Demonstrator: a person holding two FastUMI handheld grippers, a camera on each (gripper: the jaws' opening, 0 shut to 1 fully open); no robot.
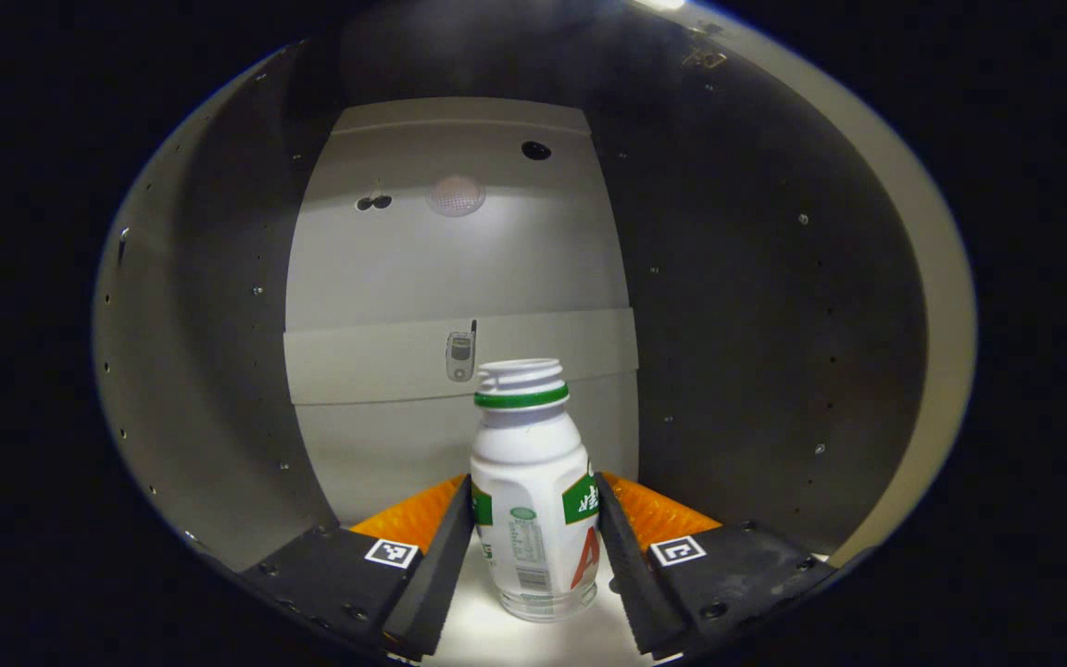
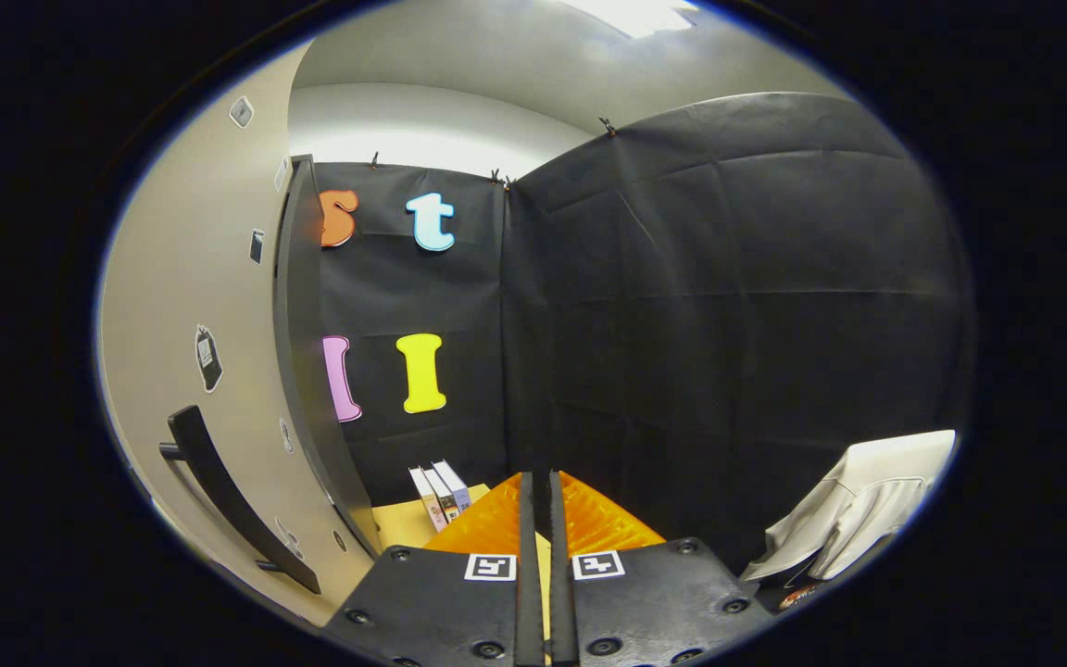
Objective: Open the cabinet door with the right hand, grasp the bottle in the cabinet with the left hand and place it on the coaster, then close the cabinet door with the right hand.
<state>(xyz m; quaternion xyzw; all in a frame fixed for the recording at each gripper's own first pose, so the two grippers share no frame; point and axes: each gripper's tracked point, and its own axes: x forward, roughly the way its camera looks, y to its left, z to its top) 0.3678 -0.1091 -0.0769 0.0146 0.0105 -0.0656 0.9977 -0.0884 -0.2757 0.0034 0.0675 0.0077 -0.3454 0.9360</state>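
Note:
A white bottle with a green neck band and no cap stands upright on the lit cabinet floor in the left gripper view. My left gripper is inside the cabinet, and its two fingers press against the bottle's sides at mid height. In the right gripper view the cabinet door stands swung open at the left, its dark bar handle facing me. My right gripper is shut with nothing between its fingers, off to the right of the door and apart from the handle.
Dark side walls and a pale back panel close in around the bottle. Beyond the door edge, a few books stand on a tan surface. A pale folded cloth lies at the right.

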